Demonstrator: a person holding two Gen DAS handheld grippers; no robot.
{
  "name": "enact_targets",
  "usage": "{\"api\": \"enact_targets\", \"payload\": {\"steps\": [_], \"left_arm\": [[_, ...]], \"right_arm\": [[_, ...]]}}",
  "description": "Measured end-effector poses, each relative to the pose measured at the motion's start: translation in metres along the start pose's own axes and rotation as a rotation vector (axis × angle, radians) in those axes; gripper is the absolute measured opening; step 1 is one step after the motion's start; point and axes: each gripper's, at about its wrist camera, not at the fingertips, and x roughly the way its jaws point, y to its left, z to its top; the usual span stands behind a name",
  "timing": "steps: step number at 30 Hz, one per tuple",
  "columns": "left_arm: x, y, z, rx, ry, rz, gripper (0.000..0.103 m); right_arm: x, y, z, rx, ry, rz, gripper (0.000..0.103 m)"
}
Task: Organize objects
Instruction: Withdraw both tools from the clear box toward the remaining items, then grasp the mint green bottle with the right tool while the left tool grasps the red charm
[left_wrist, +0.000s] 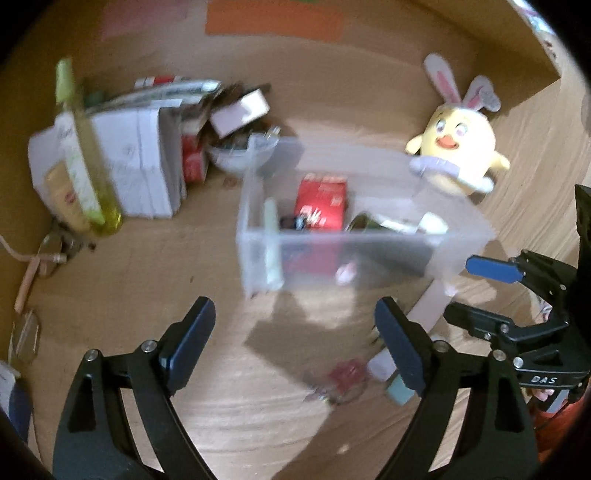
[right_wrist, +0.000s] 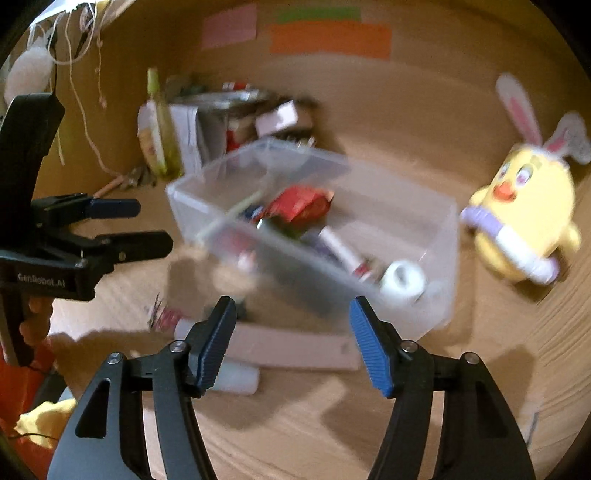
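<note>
Hovering near clear bin (left_wrist: 354, 251), L gripper (left_wrist: 295, 339) & R gripper (right_wrist: 291, 343) both spread apart, empty.

Your way ahead blocked by the clear bin (left_wrist: 354, 236), bare tabletop (left_wrist: 155, 258) free on its left, plush chick (left_wrist: 458, 147) close on its right, box pile (left_wrist: 140, 162) behind left.

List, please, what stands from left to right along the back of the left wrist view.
Green glass bottle → stack of white paper boxes → white bowl → clear plastic bin → yellow chick plush with rabbit ears.
</note>
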Motion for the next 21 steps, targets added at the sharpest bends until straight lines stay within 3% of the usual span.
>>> {"api": "enact_targets", "payload": {"steps": [6, 11, 21], "left_arm": [[0.011, 0.006, -0.026, 0.003, 0.083, -0.009, 0.089], [0.007, 0.003, -0.039, 0.031, 0.096, -0.005, 0.089], [0.011, -0.002, -0.049, 0.057, 0.154, -0.034, 0.089]], "right_arm": [[0.012, 0.017, -0.022, 0.026, 0.081, 0.081, 0.061], [0.012, 0.031, -0.031, 0.026, 0.099, 0.093, 0.081], [0.027, 0.052, -0.036, -0.042, 0.139, 0.084, 0.080]]}}
